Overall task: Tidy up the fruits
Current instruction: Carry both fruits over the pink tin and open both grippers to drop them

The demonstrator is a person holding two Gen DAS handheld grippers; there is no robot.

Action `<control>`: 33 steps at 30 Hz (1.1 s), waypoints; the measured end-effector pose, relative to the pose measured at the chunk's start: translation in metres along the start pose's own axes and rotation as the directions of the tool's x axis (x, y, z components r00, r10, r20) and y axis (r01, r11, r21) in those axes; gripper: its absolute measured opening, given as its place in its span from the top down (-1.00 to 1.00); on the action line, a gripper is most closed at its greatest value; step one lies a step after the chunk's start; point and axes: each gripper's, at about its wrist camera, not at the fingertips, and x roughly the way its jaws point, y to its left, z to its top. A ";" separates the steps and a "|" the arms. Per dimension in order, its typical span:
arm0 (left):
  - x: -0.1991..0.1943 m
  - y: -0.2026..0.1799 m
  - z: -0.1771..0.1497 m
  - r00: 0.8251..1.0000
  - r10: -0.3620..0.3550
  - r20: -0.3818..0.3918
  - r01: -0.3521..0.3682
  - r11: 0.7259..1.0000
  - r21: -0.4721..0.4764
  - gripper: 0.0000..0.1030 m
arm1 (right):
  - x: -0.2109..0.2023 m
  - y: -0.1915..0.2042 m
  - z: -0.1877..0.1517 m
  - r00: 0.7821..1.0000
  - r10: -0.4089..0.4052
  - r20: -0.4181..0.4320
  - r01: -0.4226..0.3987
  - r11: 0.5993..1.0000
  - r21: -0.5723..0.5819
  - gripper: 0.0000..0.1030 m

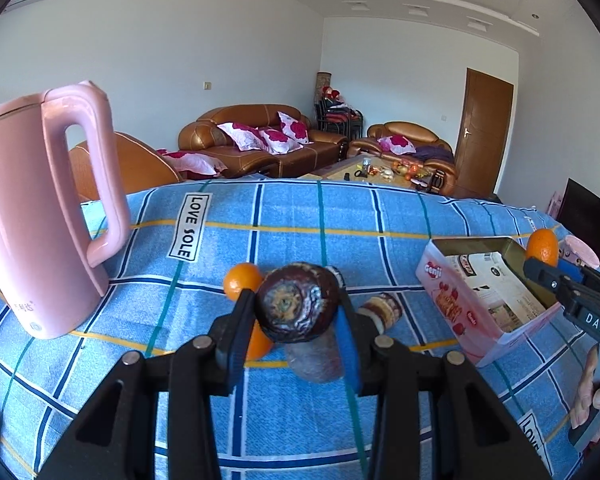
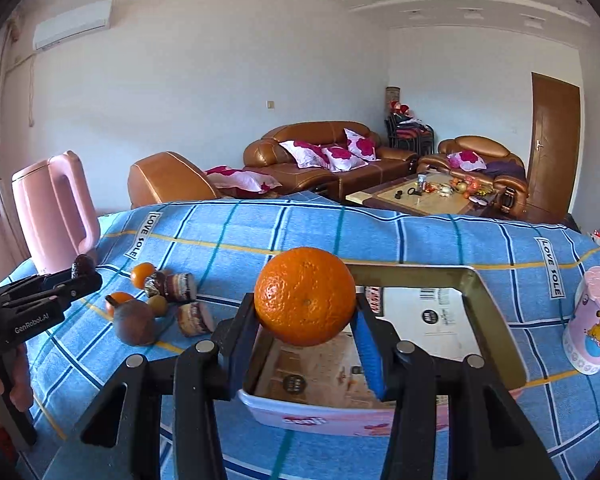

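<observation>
The tin box (image 2: 496, 320) lies open-topped in the centre-right of the right wrist view, its inside bare save for printed cards. A pink cup (image 2: 592, 320) stands near its right wall. At lower left the loose fruit cluster (image 2: 160, 300) crowds the checked cloth (image 2: 420, 236); the pink kettle (image 2: 56, 216) blocks the far left. Bare cloth runs across the frame's middle beyond them.

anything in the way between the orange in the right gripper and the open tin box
Nothing visible. The right gripper is shut on the orange, held just above the near edge of the open tin box. The box holds only flat printed paper, and the pink cup stands outside it to the right.
</observation>
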 end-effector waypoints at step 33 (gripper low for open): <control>0.060 -0.191 -0.001 0.986 -0.101 -0.132 0.123 0.978 0.170 0.20 | 0.010 -0.082 -0.016 0.991 -0.080 -0.104 0.082 0.997 0.008 0.05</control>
